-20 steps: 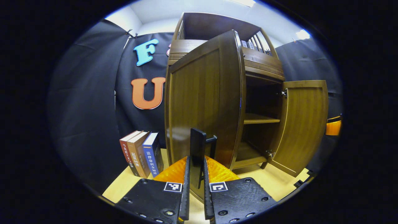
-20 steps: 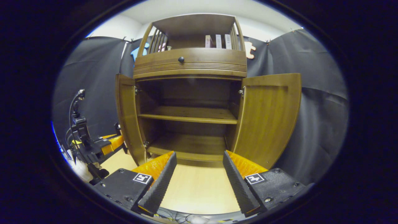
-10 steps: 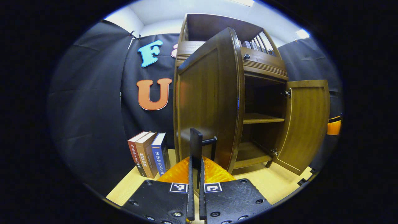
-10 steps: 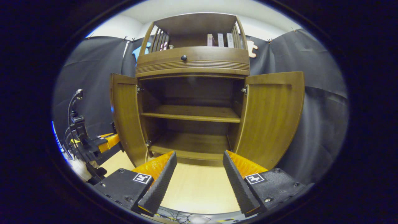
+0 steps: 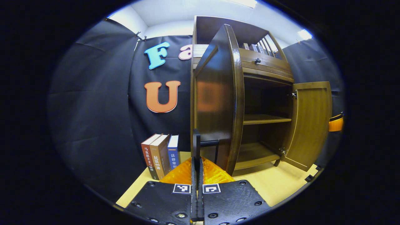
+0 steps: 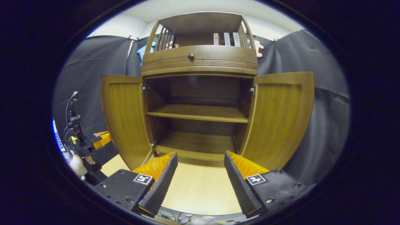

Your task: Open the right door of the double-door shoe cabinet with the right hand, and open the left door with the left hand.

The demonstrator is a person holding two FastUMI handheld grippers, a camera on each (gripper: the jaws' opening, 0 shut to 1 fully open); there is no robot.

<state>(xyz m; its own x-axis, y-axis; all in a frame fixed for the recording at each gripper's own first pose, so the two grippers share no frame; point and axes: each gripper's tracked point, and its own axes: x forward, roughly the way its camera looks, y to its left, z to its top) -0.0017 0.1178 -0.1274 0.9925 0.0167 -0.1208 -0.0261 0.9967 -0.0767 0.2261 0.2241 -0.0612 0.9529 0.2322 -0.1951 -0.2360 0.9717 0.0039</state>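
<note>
The brown shoe cabinet point(image 6: 200, 59) stands with both doors swung out. In the left gripper view the left door point(image 5: 215, 100) is seen nearly edge-on. My left gripper point(image 5: 197, 162) is shut on that door's black bar handle point(image 5: 197, 143), low on its outer face. The right door point(image 5: 311, 122) hangs wide open farther right. In the right gripper view my right gripper point(image 6: 200, 159) is open and holds nothing, in front of the cabinet's bare lower shelf point(image 6: 195, 145). The left door point(image 6: 123, 115) and right door point(image 6: 279, 118) flank it, and the left gripper point(image 6: 100, 139) shows behind the left door.
Three books point(image 5: 159, 156) stand on the light wooden floor point(image 6: 200, 190) left of the cabinet, close to the left door's swing. A drawer with a dark knob point(image 6: 190, 56) sits above the doors. More books point(image 6: 226, 39) stand on the cabinet's top shelf. Black cloth walls close in both sides.
The left door has swung farther open, with my left gripper following its handle to the left. The right gripper has stayed open and nearly still.
</note>
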